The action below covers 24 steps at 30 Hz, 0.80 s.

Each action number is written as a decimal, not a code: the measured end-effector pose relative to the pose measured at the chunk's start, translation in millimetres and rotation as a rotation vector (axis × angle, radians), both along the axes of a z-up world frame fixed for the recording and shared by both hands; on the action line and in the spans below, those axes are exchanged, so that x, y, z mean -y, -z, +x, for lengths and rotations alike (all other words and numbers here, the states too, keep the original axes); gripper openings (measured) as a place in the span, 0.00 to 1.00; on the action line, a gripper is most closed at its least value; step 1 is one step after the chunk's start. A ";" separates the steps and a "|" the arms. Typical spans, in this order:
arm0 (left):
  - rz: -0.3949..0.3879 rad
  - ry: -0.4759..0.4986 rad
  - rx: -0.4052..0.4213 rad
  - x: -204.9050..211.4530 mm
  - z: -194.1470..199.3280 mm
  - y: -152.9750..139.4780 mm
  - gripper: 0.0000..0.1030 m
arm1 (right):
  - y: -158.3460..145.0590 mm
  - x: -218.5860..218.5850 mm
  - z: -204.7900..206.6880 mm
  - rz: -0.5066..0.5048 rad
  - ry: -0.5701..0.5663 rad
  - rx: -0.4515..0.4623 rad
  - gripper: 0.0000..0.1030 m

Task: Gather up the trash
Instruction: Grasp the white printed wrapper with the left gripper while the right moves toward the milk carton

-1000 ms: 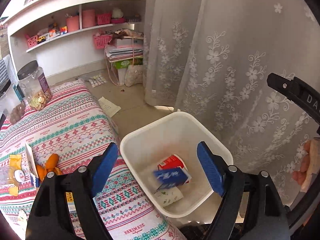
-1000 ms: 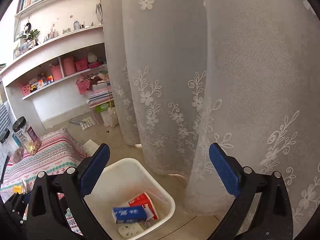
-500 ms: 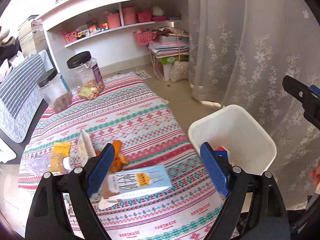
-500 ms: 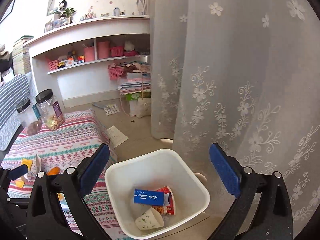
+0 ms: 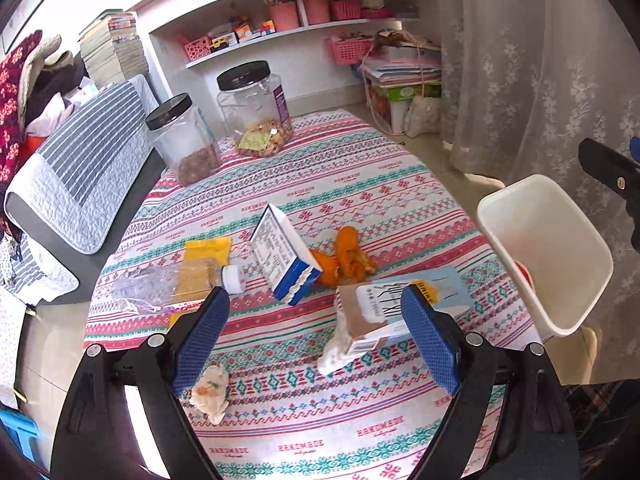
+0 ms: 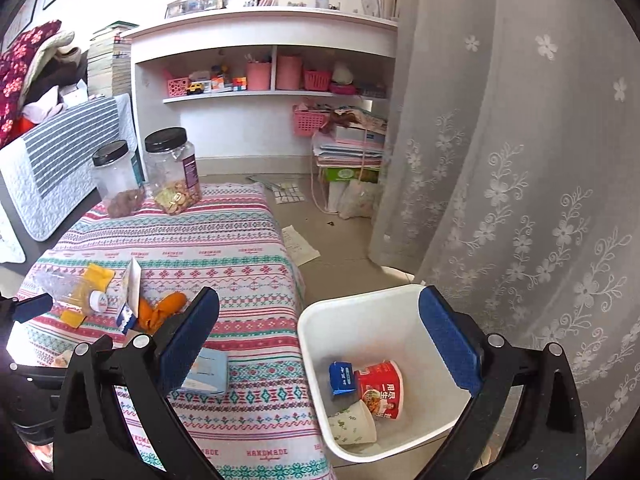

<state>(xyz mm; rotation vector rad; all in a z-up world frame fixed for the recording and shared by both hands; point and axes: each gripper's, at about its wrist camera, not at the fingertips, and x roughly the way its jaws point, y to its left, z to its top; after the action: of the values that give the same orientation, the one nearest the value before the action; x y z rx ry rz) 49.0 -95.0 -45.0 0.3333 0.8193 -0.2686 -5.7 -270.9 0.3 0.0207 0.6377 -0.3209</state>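
Nearest, the left hand-held gripper (image 5: 316,336) and right hand-held gripper (image 6: 320,336) both gape, empty. Beyond lie a torn carton (image 5: 384,312), orange peel (image 5: 344,256) and blue box (image 5: 284,260) on the tabletop (image 5: 360,184); white bin (image 6: 384,308) beside; jars (image 5: 256,108) farthest.

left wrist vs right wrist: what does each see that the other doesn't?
Left wrist only: a crumpled tissue on the cloth by its claw, and the whole top of the blue carton.
Right wrist only: the bin's contents, a red noodle cup, a small blue box and a paper cup, plus paper on the floor.
Both: the white bin, two jars, orange peel, the upright blue-and-white box, the plastic bottle. Both claws are open and empty.
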 end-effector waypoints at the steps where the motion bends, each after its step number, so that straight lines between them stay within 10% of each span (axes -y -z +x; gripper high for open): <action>1: 0.009 -0.009 -0.008 -6.8 1.4 2.8 0.83 | 1.7 -3.9 2.8 0.004 -0.012 -0.008 0.93; 24: -0.042 -0.174 -0.492 -134.8 64.3 82.3 0.83 | 38.0 -83.1 60.3 -0.025 -0.296 -0.192 0.93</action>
<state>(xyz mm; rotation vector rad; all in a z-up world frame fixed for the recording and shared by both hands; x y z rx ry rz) 113.3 39.8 -127.3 0.1539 1.3176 -0.2064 54.7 -187.8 -37.7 -0.1291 0.8157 -0.0444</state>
